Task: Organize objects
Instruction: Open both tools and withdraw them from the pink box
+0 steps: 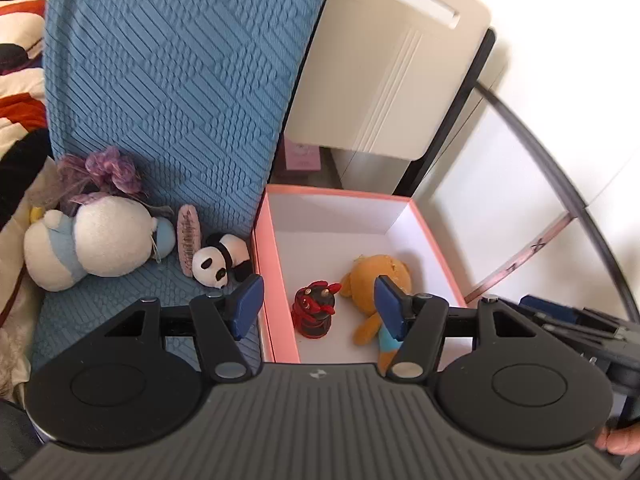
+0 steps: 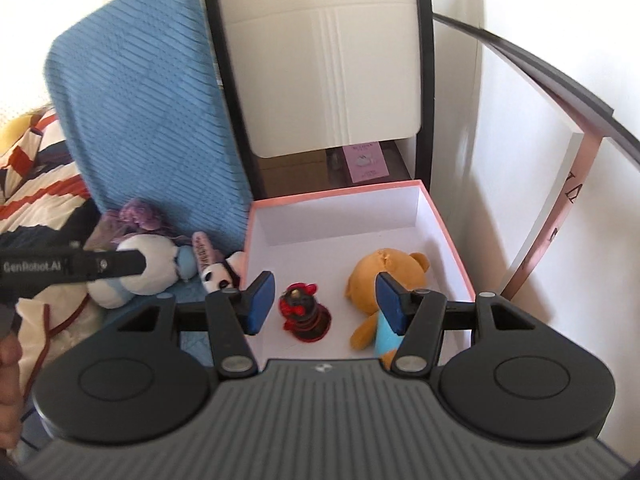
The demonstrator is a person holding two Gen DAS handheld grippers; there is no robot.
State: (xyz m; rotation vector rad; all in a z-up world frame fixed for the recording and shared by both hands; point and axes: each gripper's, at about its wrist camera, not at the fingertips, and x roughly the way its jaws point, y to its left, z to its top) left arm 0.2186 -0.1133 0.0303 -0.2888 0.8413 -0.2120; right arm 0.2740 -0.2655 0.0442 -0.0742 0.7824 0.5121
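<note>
A pink box point(image 1: 276, 276) with a white inside stands beside a blue quilted cushion point(image 1: 172, 80). In it lie a red and black figure point(image 1: 314, 308) and an orange plush bear point(image 1: 378, 280). My left gripper point(image 1: 318, 304) hangs open above the box, holding nothing. On the cushion lie a panda point(image 1: 220, 260), a white and blue plush point(image 1: 92, 240), a pink hair clip point(image 1: 188, 236) and a purple tuft point(image 1: 104, 172). My right gripper point(image 2: 326, 302) is also open and empty above the box point(image 2: 336, 194), with the figure point(image 2: 304, 312) and the bear point(image 2: 384, 280) below its blue pads.
A beige chair point(image 2: 328, 60) with a black frame stands behind the box. The box lid point(image 2: 560, 200) leans against the white wall on the right. A striped blanket point(image 2: 36, 184) lies to the left. A pink card point(image 2: 366, 162) sits under the chair.
</note>
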